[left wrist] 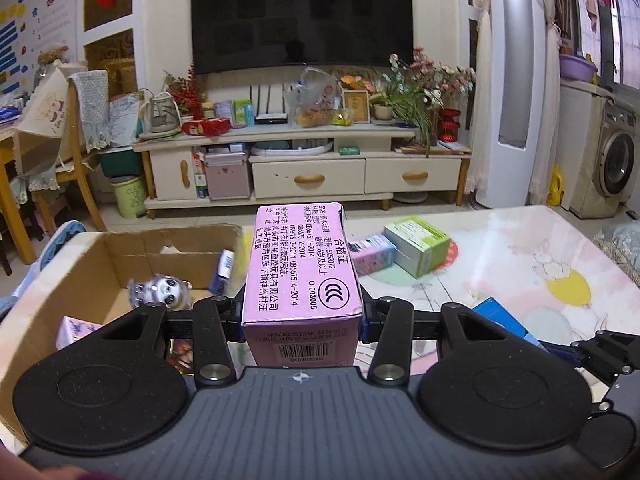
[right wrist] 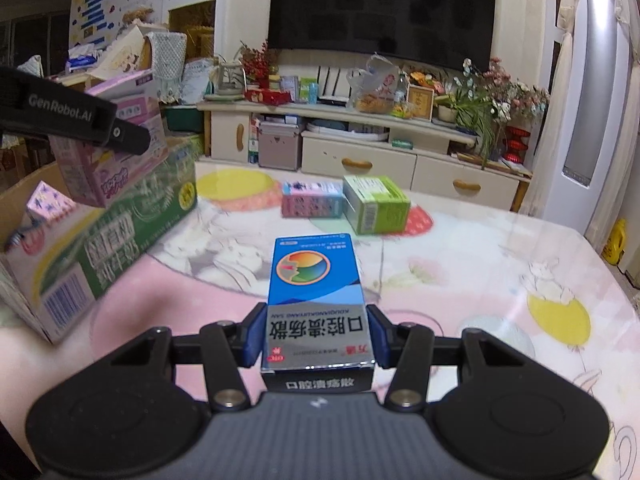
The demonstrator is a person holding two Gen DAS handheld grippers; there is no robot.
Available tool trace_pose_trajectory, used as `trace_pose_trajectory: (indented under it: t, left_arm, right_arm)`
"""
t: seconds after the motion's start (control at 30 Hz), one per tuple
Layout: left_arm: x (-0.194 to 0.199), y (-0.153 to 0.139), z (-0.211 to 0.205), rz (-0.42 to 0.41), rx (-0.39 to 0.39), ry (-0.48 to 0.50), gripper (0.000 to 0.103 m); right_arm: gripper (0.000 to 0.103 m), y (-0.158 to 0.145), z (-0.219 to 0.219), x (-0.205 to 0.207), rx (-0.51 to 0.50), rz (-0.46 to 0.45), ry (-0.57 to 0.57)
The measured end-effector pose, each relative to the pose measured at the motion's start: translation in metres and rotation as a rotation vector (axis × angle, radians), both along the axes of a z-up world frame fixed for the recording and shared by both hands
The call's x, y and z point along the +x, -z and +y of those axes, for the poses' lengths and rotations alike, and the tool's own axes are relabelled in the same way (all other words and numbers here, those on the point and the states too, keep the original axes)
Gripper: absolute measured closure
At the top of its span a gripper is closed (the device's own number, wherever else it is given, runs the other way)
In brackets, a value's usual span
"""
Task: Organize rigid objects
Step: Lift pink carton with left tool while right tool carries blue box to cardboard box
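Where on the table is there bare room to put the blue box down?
Bare tablecloth lies ahead and right of the blue box, before the green box. Crowded left, by the cardboard carton.

I see the pink box (left wrist: 302, 268) as matt printed cardboard with scuffed, whitened edges. The blue box (right wrist: 316, 300) is glossier card that catches light along its near edge. The open carton (left wrist: 120, 256) is rough brown corrugated board. The table cover (right wrist: 480, 280) looks like smooth, shiny printed plastic. My left gripper (left wrist: 303, 320) and right gripper (right wrist: 318, 340) are matt black plastic with bright metal pivot pins.
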State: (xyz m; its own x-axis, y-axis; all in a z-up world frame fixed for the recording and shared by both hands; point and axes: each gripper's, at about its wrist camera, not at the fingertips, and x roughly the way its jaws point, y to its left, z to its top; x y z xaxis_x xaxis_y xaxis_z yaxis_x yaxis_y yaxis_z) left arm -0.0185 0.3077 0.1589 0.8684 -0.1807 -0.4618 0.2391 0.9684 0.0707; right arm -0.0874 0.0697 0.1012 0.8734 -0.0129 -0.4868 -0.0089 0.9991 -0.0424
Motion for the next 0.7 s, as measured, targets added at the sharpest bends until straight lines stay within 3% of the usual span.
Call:
trace_pose_trajectory:
  t: [0.33,0.7]
  left_arm:
    - [0.005,-0.017,0.030,-0.016,-0.045,-0.062,0.047]
    - [0.028,-0.020,0.064,0.004,-0.059,-0.195,0.047]
  right_arm:
    - [0.053,-0.034,0.029,0.011,0.014,-0.052,-0.066]
    - [0.052,-0.060,0.082,0.049,-0.001,-0.099,-0.187]
